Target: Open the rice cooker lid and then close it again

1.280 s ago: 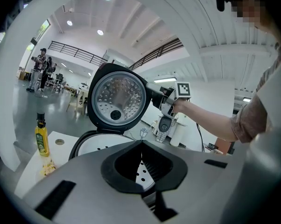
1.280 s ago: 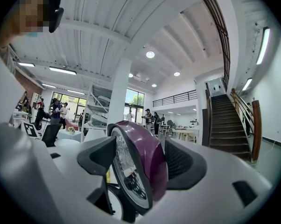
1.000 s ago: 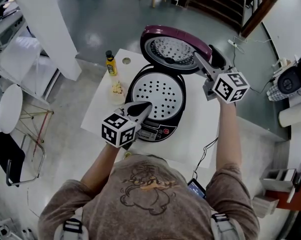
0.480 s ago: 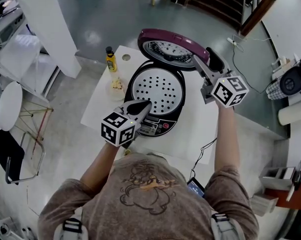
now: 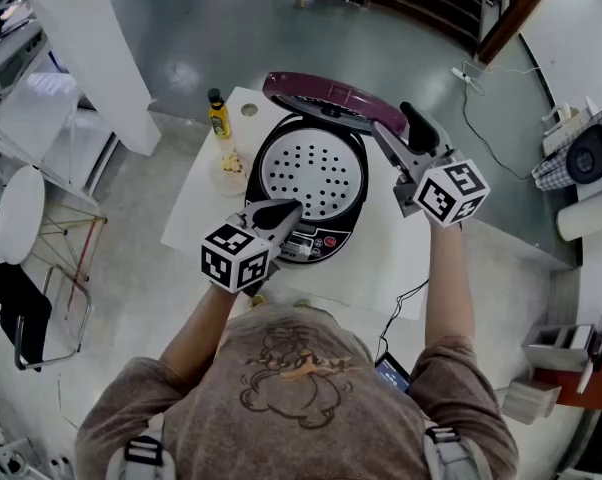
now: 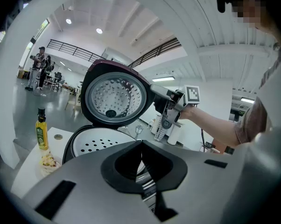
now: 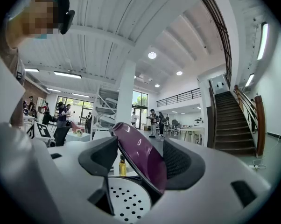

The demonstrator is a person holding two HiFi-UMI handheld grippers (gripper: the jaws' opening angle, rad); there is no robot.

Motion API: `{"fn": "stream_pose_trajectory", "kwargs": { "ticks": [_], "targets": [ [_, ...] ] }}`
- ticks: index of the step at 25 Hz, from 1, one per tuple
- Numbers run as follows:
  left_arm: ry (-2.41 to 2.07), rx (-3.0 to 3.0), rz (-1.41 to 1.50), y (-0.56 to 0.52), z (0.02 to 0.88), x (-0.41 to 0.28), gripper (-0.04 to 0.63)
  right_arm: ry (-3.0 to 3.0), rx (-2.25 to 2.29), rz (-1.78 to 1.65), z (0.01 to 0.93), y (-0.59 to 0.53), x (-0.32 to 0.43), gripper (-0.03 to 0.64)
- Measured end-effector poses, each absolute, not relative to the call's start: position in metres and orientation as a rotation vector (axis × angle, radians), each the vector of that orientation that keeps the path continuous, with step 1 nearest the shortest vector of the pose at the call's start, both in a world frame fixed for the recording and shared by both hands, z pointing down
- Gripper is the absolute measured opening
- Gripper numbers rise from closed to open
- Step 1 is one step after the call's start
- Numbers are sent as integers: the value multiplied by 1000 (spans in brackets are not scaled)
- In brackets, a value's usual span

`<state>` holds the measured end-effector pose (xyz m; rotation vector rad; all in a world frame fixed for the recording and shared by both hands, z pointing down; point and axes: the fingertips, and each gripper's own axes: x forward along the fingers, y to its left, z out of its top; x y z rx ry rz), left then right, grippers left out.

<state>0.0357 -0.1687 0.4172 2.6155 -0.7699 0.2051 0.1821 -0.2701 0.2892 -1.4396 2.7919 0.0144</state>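
Note:
The black rice cooker (image 5: 281,233) stands on the white table (image 5: 406,268), its perforated inner plate (image 5: 311,178) exposed. Its purple lid (image 5: 326,98) is raised and tips forward over the pot. My right gripper (image 5: 386,138) reaches level at the lid's right edge. In the right gripper view the lid (image 7: 147,167) passes between the wide jaws of that gripper (image 7: 140,148), against the right pad, with a gap at the left one. My left gripper (image 5: 289,209) is shut, its tips on the cooker's front by the control panel. The left gripper view shows its closed tips (image 6: 141,146) and the lid's underside (image 6: 113,97).
A yellow bottle (image 5: 219,115) and a small cup of food (image 5: 231,165) stand at the table's far left, beside the cooker. A power cable (image 5: 413,300) hangs off the near right edge. White chairs and a pillar stand to the left on the floor.
The lid has tipped down toward the pot, showing less of its underside. My right gripper moved left and slightly down with it. The left gripper stayed put.

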Motion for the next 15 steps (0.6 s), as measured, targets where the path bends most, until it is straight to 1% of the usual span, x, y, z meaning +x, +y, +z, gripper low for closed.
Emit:
{"fn": "stream_pose_trajectory", "kwargs": {
  "ticks": [15],
  "targets": [
    [-726,2625,226,-157,420,49,21,2813,-1364,-55,316,-229,167,296]
  ]
}}
